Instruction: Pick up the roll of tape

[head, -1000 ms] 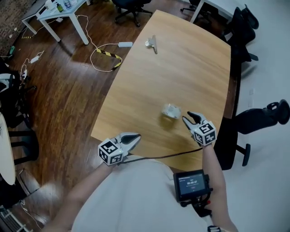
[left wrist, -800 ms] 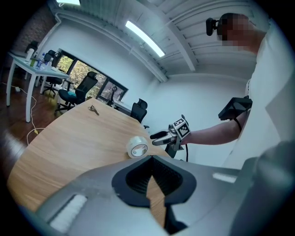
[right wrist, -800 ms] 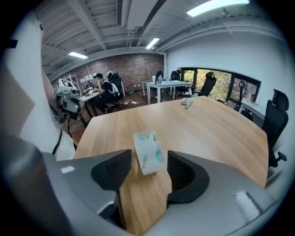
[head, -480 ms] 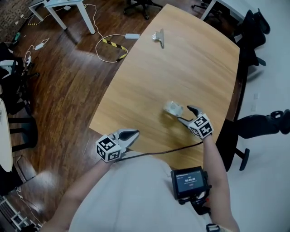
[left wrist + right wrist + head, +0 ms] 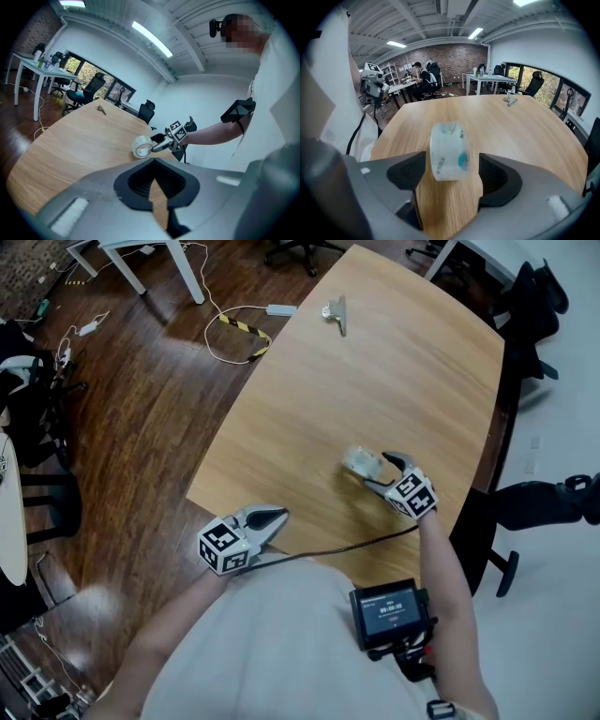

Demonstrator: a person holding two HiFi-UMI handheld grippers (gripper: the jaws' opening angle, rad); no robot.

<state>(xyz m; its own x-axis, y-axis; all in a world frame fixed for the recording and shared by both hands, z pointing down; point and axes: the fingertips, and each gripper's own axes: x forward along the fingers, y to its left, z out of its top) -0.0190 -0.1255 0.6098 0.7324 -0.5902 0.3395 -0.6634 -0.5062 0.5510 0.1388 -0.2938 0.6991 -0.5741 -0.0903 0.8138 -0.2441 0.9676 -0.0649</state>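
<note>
I am logging colours as follows.
- Counter (image 5: 403,381): showing pale honey wood grain.
- Roll of tape (image 5: 449,151): showing cloudy white with teal and dark print.
- Left tool (image 5: 279,517) and right tool (image 5: 380,472): both wearing grey shells, black linings and black-and-white square-marker cubes.
- Floor (image 5: 141,427): showing dark brown boards.
- Floor cable (image 5: 239,327): carrying yellow-black stripes.

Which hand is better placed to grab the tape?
Right: the right gripper has just been opening its fingers, which straddle the roll of tape untouched; the left gripper sits shut, farther back.

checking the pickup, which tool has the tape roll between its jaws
The right tool: its jaws, just opened wide, straddle the tape roll without pressing it. The left tool is shut and empty.
</note>
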